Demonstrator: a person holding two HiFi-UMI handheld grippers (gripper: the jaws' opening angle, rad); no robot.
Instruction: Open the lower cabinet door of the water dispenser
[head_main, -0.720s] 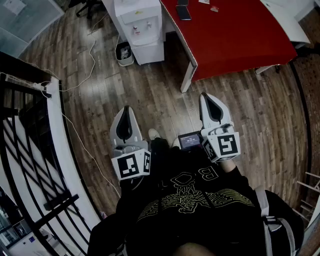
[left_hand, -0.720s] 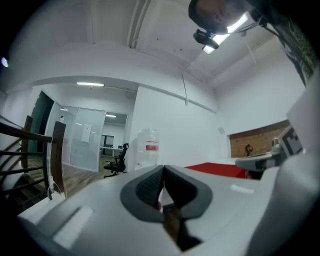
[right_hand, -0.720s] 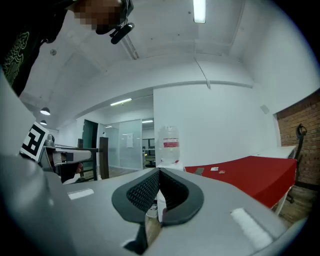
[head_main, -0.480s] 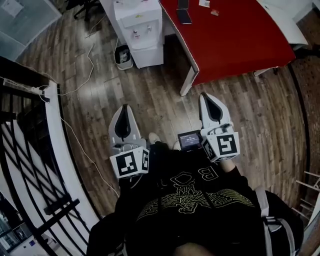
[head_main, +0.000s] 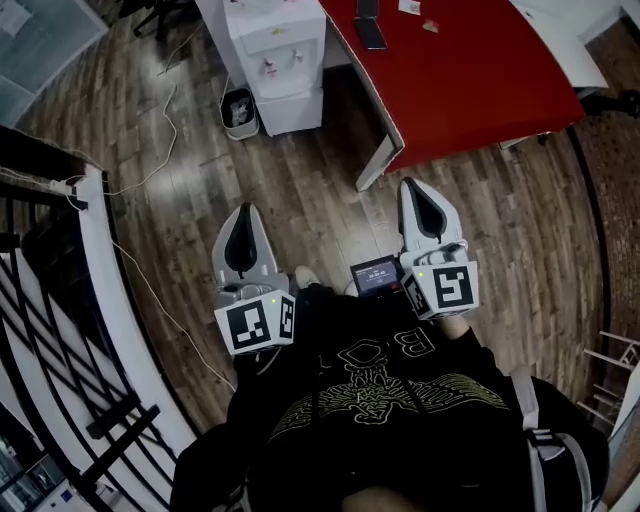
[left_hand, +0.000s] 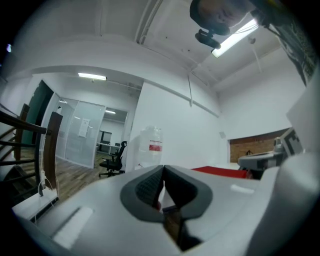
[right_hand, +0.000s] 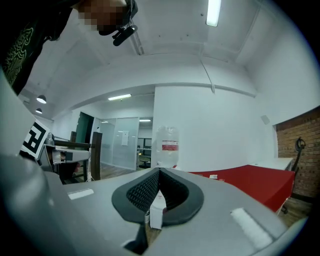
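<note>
The stair railing bounds the left side. The left gripper is held level over the wood floor, with its jaws clenched together and nothing between them. Well ahead of it, a waste bin stands just beside the water dispenser. The dispenser's lower cabinet door faces the person and appears closed. The right gripper is also level, its jaws pressed together and empty, with the red table ahead of it.

Step in hand: the approach, since the door is not yet reached.

Next move, as judged: close the distance, lower one gripper to door height, part its jaws and engage the door's edge or handle.
</note>
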